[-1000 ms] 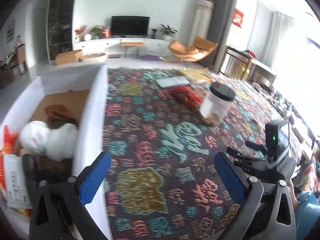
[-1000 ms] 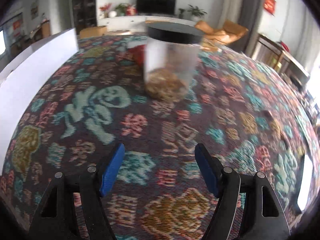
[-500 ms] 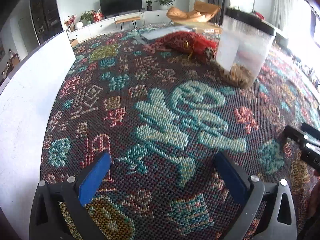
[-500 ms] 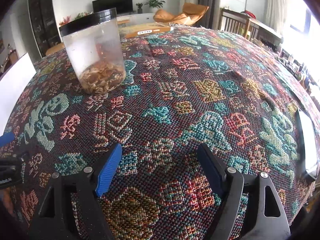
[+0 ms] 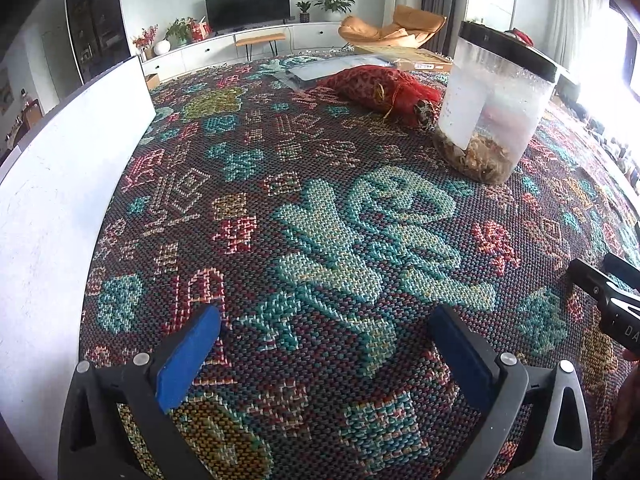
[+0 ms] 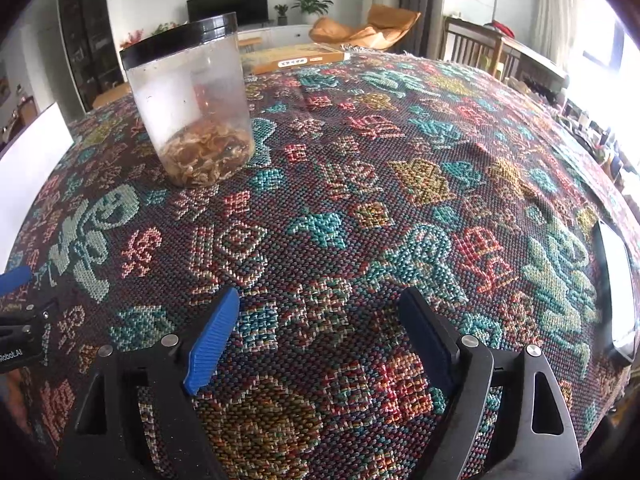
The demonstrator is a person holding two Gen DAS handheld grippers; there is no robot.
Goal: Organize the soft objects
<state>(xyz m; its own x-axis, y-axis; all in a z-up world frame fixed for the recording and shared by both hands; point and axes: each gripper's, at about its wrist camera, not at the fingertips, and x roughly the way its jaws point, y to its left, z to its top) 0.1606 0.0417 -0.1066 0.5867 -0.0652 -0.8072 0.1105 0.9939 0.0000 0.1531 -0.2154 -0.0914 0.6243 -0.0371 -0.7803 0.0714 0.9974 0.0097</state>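
A red patterned soft pouch point(image 5: 376, 86) lies on the woven tablecloth at the far side, just left of a clear jar with a black lid point(image 5: 494, 108). The jar, holding dried brown bits, also shows in the right wrist view point(image 6: 192, 100). My left gripper point(image 5: 324, 346) is open and empty, low over the cloth, well short of the pouch. My right gripper point(image 6: 318, 328) is open and empty, low over the cloth to the right of the jar. The white box wall point(image 5: 52, 208) runs along the left; its inside is hidden.
A flat clear-wrapped packet point(image 5: 340, 68) and a flat cardboard box point(image 6: 300, 60) lie at the table's far edge. A phone point(image 6: 618, 292) lies at the right edge. The right gripper's body point(image 5: 612, 300) shows at the left view's right side.
Both grippers have dropped low over the cloth. The left one swung right, away from the box's inside, and now faces the pouch and jar. The right one turned right, so the jar sits upper left.
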